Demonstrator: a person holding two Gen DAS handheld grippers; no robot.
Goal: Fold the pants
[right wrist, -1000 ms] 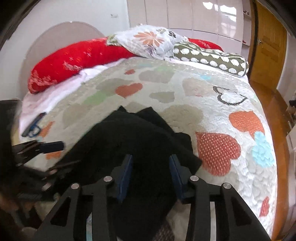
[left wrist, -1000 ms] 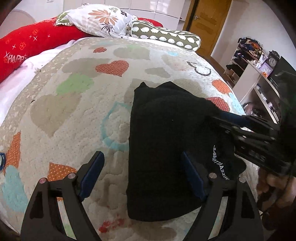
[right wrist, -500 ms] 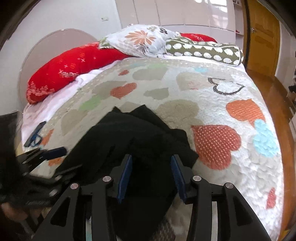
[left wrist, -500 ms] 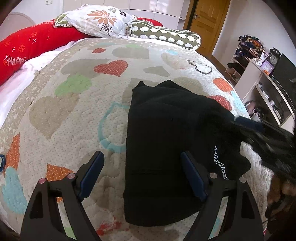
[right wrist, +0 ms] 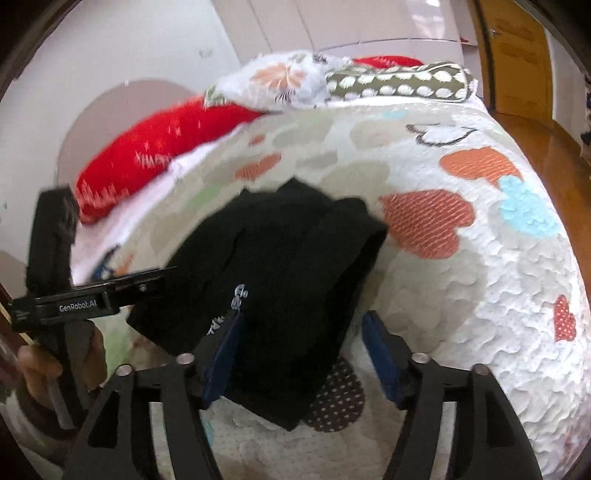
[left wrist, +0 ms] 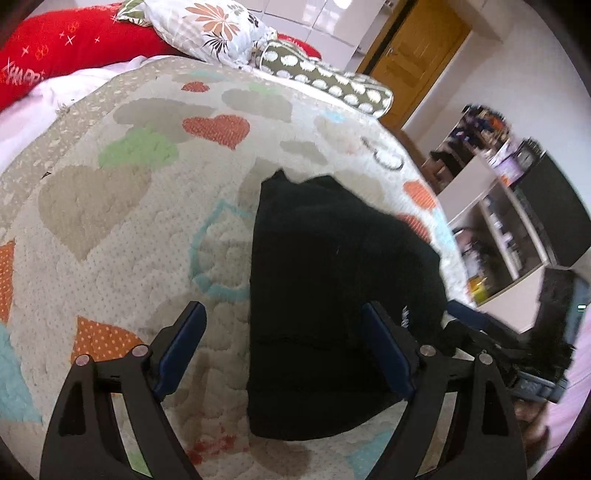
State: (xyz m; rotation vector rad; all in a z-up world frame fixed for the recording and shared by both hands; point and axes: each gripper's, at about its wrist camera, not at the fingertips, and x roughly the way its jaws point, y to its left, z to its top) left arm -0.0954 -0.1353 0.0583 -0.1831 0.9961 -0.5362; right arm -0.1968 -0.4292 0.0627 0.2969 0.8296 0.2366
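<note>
The black pants (left wrist: pixel 332 288) lie folded in a compact stack on the heart-patterned quilt (left wrist: pixel 122 229), with white lettering near their right edge. They also show in the right wrist view (right wrist: pixel 291 273). My left gripper (left wrist: pixel 284 343) is open and empty, just above the stack's near left part. My right gripper (right wrist: pixel 301 350) is open and empty over the stack's near edge, holding nothing. The right gripper's body shows in the left wrist view (left wrist: pixel 491 343) at the stack's right side. The left gripper (right wrist: pixel 96 295) shows at the left of the right wrist view.
A red bolster (left wrist: pixel 66 48), a floral pillow (left wrist: pixel 207 29) and a dotted green bolster (left wrist: pixel 332 81) lie at the head of the bed. A wooden door (left wrist: pixel 413 62) and white shelves with clutter (left wrist: pixel 498 206) stand to the right. The bed edge drops off at right.
My right gripper has opened wider and pulled back from the pants, off the stack's right side. My left gripper has stayed open and shifted a little. The pants lie still.
</note>
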